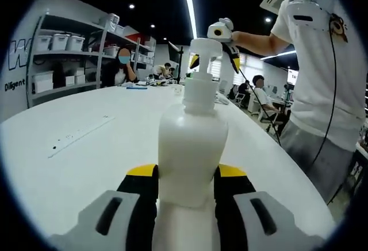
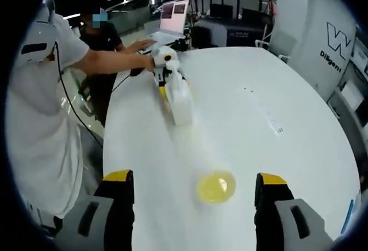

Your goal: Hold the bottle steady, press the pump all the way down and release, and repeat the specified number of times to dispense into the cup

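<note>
1. My left tongs (image 1: 187, 190) are clamped on the bottle (image 1: 191, 147) at the bottom centre of the left gripper view, one yellow-tipped jaw on each side of its white body.
2. My right tongs (image 2: 195, 190) stand wide apart at the bottom of the right gripper view, gripping nothing.
3. In the left gripper view the pump (image 1: 204, 53) rises at upper centre, and my right tongs hang just behind and above it; I cannot tell whether they touch it.
4. The right gripper view gives what the other does not: the yellow cup (image 2: 216, 186) sits on the table (image 2: 287, 78) low in the frame between my jaws, well apart from the bottle at upper left of centre.
5. That view also shows my left tongs against the bottle's far side, held from the left of the frame.
6. The left gripper view alone shows shelves (image 1: 63, 50) with bins at upper left.
7. A laptop (image 2: 172, 18) sits at the top of the right gripper view.
</note>
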`<action>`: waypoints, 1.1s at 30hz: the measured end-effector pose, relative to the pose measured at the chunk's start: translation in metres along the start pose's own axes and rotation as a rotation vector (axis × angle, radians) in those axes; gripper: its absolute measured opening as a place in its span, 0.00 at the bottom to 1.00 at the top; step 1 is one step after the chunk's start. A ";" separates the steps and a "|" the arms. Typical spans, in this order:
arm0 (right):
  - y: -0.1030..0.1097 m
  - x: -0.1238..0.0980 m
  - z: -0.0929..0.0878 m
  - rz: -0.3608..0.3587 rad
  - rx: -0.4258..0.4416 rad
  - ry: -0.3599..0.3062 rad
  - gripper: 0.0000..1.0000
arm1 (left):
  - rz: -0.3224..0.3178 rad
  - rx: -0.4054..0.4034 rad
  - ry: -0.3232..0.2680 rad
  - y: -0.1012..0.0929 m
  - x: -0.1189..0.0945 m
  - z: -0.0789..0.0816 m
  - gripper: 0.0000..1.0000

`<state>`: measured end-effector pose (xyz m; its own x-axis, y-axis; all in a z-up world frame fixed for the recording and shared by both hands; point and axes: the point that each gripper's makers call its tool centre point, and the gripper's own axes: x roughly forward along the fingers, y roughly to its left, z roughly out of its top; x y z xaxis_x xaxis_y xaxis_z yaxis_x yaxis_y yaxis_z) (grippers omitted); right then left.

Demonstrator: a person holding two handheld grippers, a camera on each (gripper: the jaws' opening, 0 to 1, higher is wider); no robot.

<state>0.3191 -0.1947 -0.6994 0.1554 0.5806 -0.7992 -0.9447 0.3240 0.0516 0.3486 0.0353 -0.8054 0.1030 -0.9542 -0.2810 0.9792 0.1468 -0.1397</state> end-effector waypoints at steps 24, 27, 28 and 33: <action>0.002 0.007 -0.001 0.012 0.022 -0.074 0.92 | 0.073 -0.067 -0.023 0.009 -0.040 -0.016 0.36; 0.003 0.007 -0.002 0.010 0.023 -0.086 0.94 | 0.071 -0.068 -0.028 0.007 -0.043 -0.017 0.38; 0.003 0.007 -0.004 0.016 0.029 -0.095 0.93 | 0.054 -0.106 -0.110 0.003 -0.044 -0.001 0.42; 0.001 0.002 -0.003 0.008 0.011 -0.152 0.99 | 0.083 -0.098 -0.093 0.003 -0.052 0.001 0.55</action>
<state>0.3177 -0.1954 -0.7022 0.1909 0.6891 -0.6991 -0.9428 0.3269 0.0648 0.3462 0.0847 -0.7901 0.2029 -0.9572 -0.2065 0.9454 0.2464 -0.2133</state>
